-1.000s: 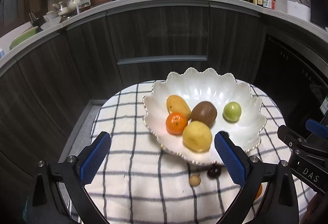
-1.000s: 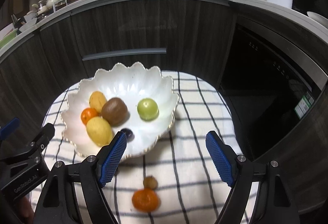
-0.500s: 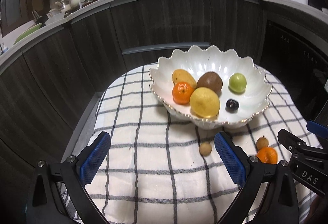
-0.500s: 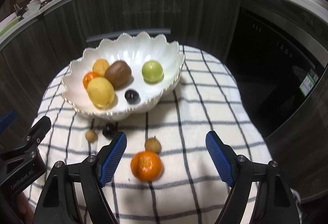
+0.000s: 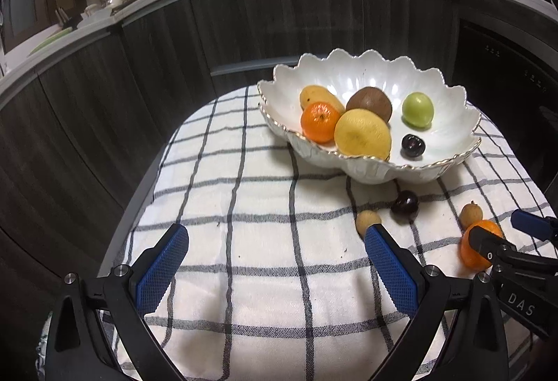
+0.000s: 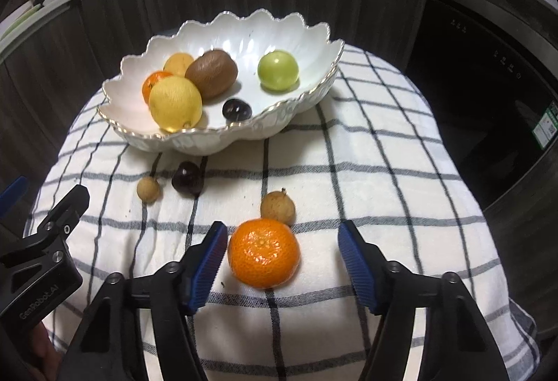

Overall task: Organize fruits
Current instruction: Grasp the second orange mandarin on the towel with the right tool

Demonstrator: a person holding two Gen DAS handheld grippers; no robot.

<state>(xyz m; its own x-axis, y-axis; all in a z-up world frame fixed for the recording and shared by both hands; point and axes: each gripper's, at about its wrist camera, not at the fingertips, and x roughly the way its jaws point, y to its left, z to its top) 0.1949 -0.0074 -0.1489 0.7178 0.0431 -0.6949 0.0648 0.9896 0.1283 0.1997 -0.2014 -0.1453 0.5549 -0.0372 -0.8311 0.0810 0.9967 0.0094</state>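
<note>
1. The right hand-held gripper [image 6: 280, 250] is closing around a loose mandarin [image 6: 264, 253] on the checked cloth [image 6: 366, 171]; its pads are not yet touching.
2. The left hand-held gripper [image 5: 275, 262] stands wide open and empty.
3. The scalloped white bowl [image 6: 314, 39] holds a lemon [image 6: 175, 103], a kiwi [image 6: 211, 71] and other fruit.

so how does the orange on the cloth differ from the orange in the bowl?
The cloth orange lies alone between the closing right gripper jaws, untouched; the bowl orange sits inside the white bowl. The first shows fully; the second is half hidden behind the lemon. Both look like round, dimpled mandarins.
</note>
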